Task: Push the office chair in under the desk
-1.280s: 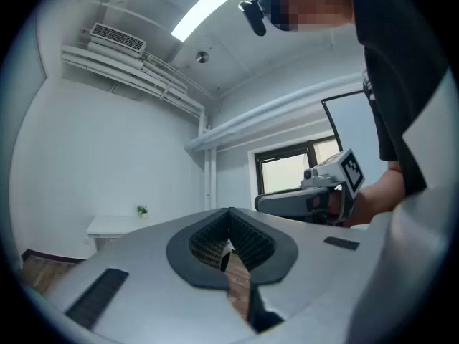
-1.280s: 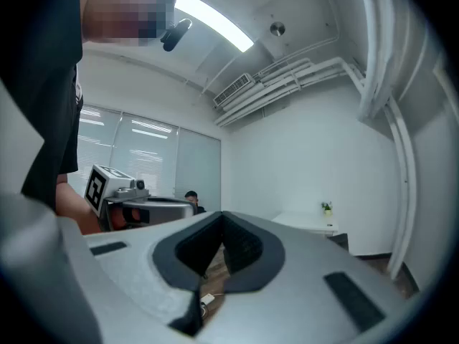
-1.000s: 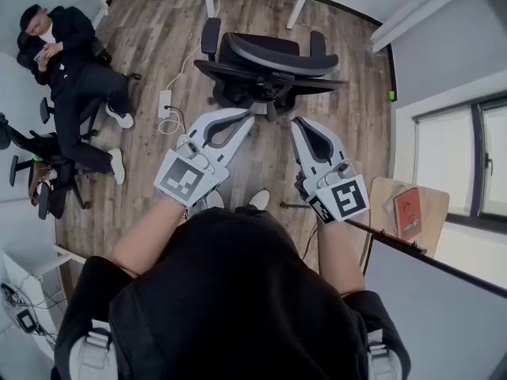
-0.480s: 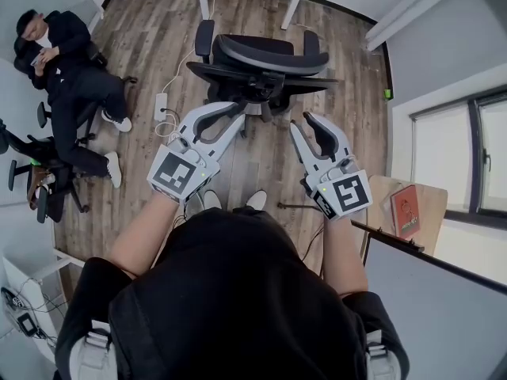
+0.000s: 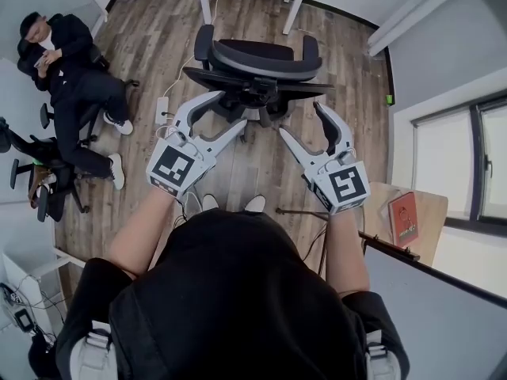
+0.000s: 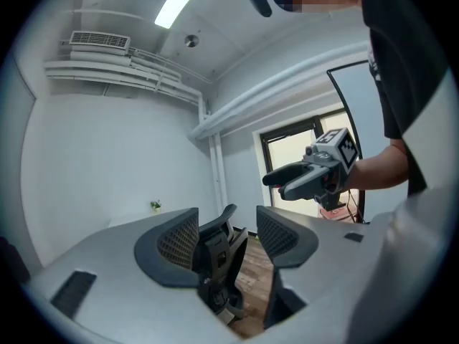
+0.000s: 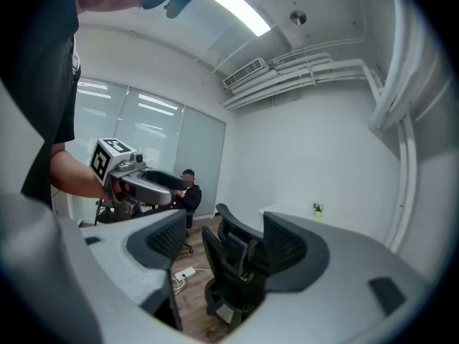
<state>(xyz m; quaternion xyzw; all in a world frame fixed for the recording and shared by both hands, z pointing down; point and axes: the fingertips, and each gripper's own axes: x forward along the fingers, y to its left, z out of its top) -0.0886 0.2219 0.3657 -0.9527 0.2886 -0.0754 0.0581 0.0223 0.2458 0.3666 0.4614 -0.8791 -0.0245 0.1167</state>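
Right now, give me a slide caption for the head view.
Both sets of jaws opening with nothing gripped, the left gripper and right gripper point at the back of a black office chair.

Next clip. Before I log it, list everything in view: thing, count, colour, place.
office chair: one, black, on the wood floor ahead of the person
desk: one, white, beyond the chair; only its legs show in the head view
small plant: one, green, on the desk
power strip: one, white, on the floor left of the chair
seated person: one, dark clothes, far left
side table: one, light wood, right, by the window
book: one, red, on the side table
left gripper: white and grey, jaws opening, pressing on nothing, chair just ahead
right gripper: same colours, jaws opening, pressing on nothing
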